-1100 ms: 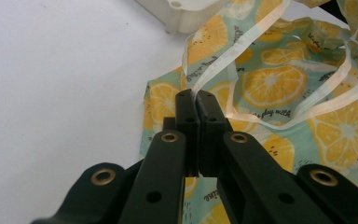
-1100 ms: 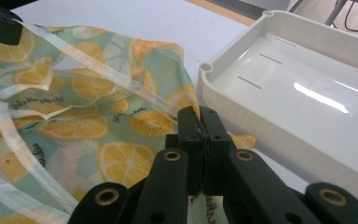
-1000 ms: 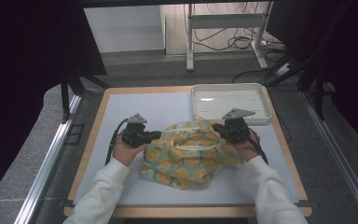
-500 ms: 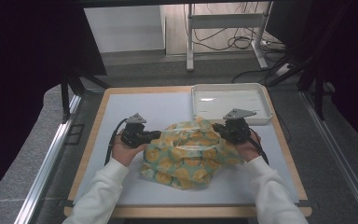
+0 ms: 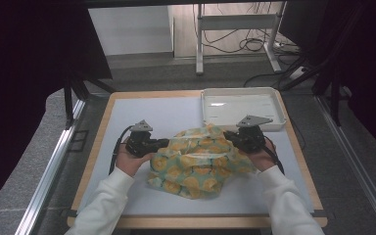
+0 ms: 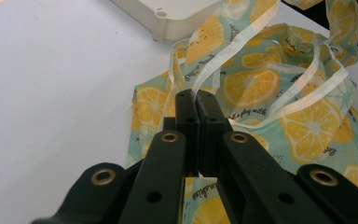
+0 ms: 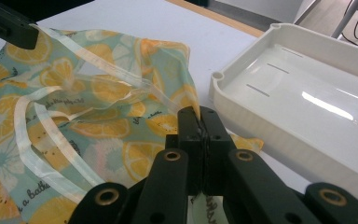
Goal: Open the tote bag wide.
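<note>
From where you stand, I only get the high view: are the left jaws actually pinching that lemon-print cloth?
Observer: Yes. The left gripper is shut on the lemon-print cloth, right at its pale ribbon trim.
Operator: And the right one?
Observer: The right gripper is shut on a cloth edge near the white tray.
Operator: Any writing on the cloth?
Observer: Small dark script runs between the lemon slices; too small to read fully.

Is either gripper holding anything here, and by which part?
Both hold the lemon-print cloth. The left gripper is shut on a pale ribbon-like edge strip at its left side; the right gripper pinches the cloth's edge nearest the white tray.
</note>
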Tool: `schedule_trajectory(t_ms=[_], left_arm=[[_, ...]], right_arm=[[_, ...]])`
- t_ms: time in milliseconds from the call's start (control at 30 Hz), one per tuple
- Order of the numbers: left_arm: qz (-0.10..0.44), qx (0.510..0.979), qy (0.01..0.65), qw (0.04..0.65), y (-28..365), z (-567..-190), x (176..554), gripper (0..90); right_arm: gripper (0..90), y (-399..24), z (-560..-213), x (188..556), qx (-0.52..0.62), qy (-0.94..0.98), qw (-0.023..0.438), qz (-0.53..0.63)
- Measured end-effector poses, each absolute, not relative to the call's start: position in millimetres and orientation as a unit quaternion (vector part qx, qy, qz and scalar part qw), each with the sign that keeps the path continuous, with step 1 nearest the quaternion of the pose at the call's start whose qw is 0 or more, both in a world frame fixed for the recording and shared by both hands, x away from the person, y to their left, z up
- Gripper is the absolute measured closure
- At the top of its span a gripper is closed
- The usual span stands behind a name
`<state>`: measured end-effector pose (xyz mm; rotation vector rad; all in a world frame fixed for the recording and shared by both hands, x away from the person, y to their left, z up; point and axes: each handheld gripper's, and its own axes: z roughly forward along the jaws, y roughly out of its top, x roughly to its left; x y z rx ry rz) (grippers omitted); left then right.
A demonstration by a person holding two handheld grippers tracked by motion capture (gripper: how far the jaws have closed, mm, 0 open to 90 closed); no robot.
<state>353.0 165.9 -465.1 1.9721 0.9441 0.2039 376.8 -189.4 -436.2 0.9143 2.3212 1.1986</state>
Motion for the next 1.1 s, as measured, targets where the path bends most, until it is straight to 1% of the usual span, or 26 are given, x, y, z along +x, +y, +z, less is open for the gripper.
schedule_trajectory(t_ms=[233,433,1100], left_arm=[[0.077,0.795,0.381,0.466,171,-463,343,90.0],[0.08,0.798,0.376,0.463,169,-462,336,90.0],[0.077,0.804,0.363,0.465,169,-463,313,89.8]], right_arm=[[88.2,-194,-432,365,0.323,0.82,0.176,0.439],[88.2,-194,-430,356,0.32,0.821,0.175,0.44],[88.2,-200,-439,336,0.31,0.832,0.152,0.435]])
